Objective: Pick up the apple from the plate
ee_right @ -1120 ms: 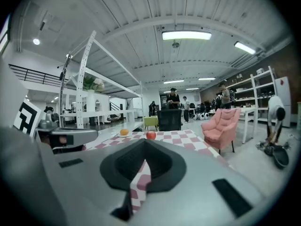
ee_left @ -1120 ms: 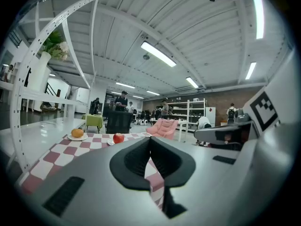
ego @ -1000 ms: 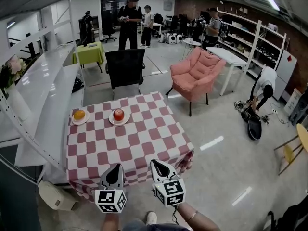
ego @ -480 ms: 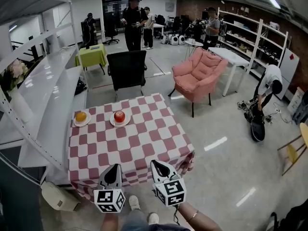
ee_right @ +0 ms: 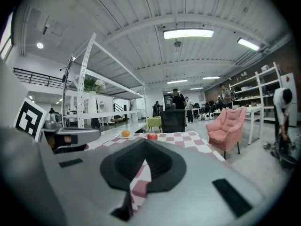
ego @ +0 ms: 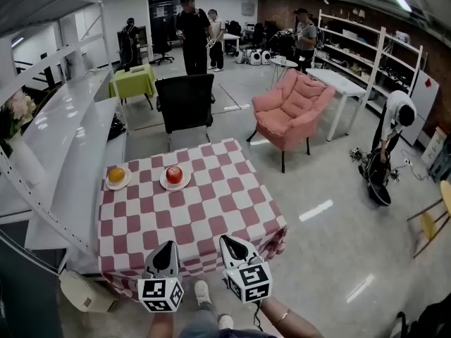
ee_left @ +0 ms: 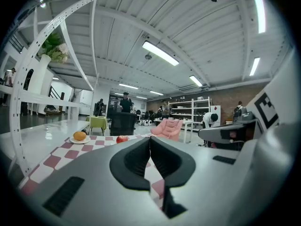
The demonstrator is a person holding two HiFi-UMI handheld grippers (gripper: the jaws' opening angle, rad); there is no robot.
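Head view: apple on plate (orange alongside).

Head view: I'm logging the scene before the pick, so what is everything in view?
Round red apple: one, red, on a round white plate, table's far side.
Round orange fruit: one, orange, on a second white plate, left of the apple.
Square table with checked cloth: one, red and white, centre.
Black office chair: one, behind the table.
Pink padded armchair: one, right of that chair.
Small green-covered table: one, back left.
People: several, background.
Left claw: one, grey, shut, empty, near edge.
Right claw: one, grey, shut, empty, alongside.
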